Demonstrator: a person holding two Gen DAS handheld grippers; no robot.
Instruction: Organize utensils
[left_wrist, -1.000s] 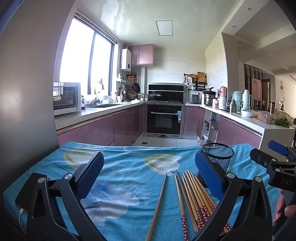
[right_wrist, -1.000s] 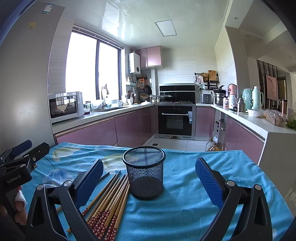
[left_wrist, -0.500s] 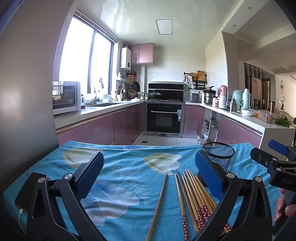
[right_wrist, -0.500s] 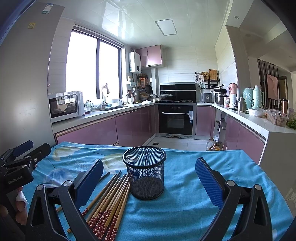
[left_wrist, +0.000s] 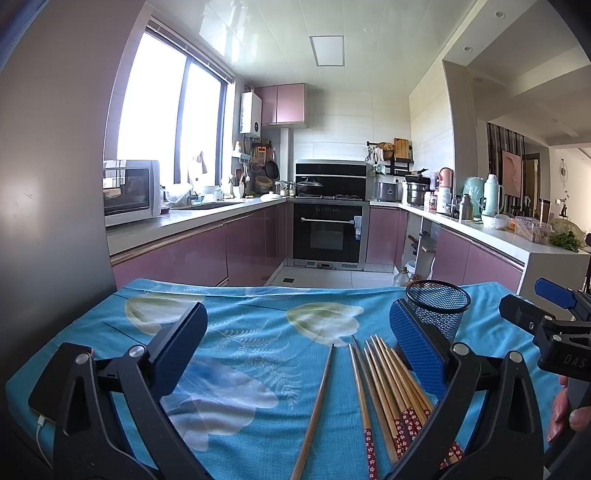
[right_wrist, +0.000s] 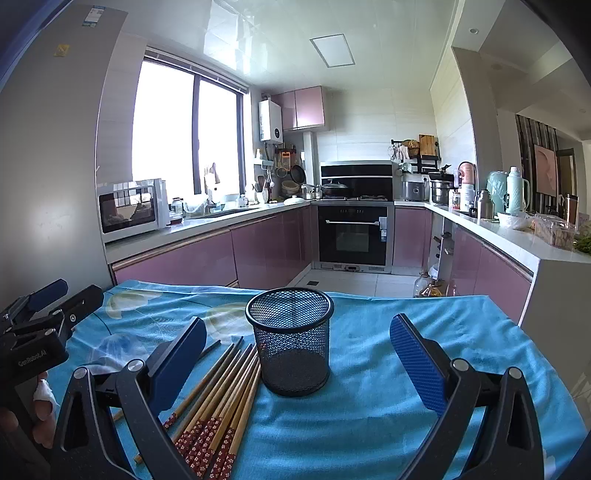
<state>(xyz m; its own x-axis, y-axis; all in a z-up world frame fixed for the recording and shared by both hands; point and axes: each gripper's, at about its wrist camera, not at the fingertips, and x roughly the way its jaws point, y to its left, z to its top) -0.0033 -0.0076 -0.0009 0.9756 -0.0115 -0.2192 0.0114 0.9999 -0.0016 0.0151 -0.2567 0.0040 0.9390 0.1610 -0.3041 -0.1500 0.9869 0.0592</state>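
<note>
Nearest, the left gripper (left_wrist: 297, 343) and right gripper (right_wrist: 297, 354) hover with jaws spread wide, holding nothing, over the blue floral tablecloth (left_wrist: 258, 332). Between them lie the bamboo chopsticks (right_wrist: 218, 402), fanned just left of the upright mesh pen cup (right_wrist: 291, 343), one chopstick (left_wrist: 317, 402) apart. Only the right view shows bare cloth right of the cup, out to the far edge.

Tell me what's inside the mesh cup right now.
No chopsticks: the mesh cup looks empty down to its dark bottom. The chopsticks all lie on the cloth beside it. The mesh blurs anything small inside.
</note>
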